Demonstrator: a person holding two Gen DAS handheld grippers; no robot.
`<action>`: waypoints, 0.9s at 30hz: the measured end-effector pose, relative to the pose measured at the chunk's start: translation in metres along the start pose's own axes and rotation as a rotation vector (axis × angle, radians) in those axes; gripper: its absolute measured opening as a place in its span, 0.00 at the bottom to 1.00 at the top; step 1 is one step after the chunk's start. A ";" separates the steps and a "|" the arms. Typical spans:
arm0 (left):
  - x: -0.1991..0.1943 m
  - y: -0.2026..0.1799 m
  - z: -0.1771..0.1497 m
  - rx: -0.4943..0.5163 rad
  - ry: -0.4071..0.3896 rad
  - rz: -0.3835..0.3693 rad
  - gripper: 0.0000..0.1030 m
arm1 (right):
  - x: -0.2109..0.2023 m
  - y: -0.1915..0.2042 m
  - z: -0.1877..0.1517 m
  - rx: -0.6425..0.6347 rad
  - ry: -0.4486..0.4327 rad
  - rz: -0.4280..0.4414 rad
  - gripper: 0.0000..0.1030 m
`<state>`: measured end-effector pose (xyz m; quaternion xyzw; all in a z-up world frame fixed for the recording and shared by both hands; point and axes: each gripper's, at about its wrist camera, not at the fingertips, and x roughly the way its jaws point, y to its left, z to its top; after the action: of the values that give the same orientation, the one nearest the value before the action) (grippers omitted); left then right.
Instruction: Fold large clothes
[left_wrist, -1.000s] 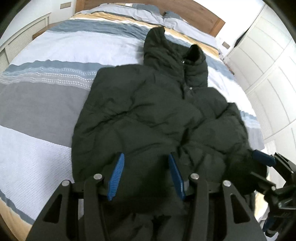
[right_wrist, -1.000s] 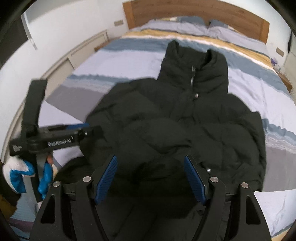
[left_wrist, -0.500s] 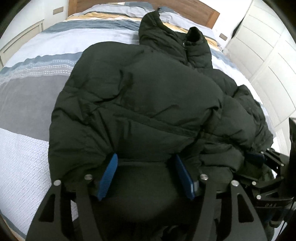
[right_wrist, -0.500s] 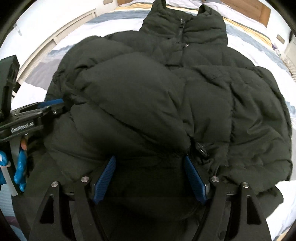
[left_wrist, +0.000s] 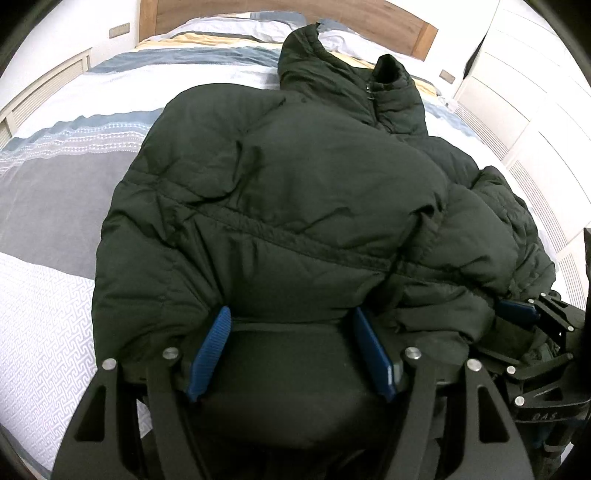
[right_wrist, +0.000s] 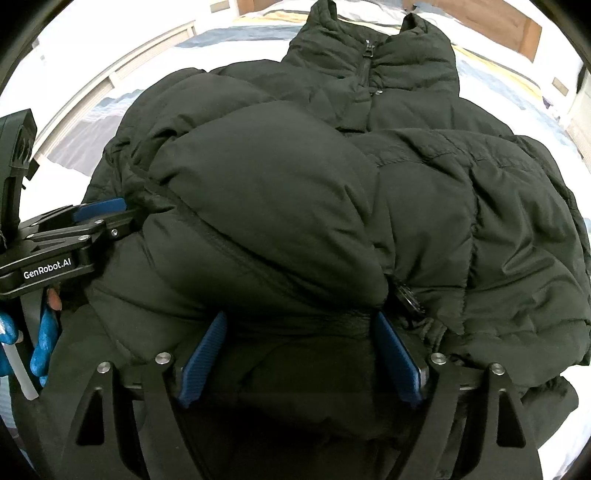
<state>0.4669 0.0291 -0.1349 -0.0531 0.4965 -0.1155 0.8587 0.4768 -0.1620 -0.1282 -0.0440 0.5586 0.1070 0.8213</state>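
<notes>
- Between the blue pads of the left claw (left_wrist: 291, 350) and right claw (right_wrist: 299, 354), both of which have just been opening, sits the jacket's (left_wrist: 295, 206) folded hem, no longer pinched.
- Jacket lies doubled on the bed (left_wrist: 48, 206), collar far.
- Best to draw both claws straight back, low and slowly, so the puffy fold stays put.
</notes>
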 end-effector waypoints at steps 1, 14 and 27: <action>0.000 0.000 0.000 0.001 0.000 0.001 0.66 | 0.001 0.000 0.000 0.001 0.000 -0.002 0.81; -0.010 -0.002 0.001 -0.005 0.012 0.022 0.67 | -0.018 0.012 -0.002 0.000 0.024 -0.022 0.82; -0.044 0.013 0.065 -0.052 -0.092 0.085 0.67 | -0.083 0.013 0.028 -0.036 -0.149 -0.013 0.82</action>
<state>0.5043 0.0513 -0.0679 -0.0595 0.4611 -0.0633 0.8831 0.4695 -0.1548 -0.0402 -0.0542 0.4935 0.1144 0.8605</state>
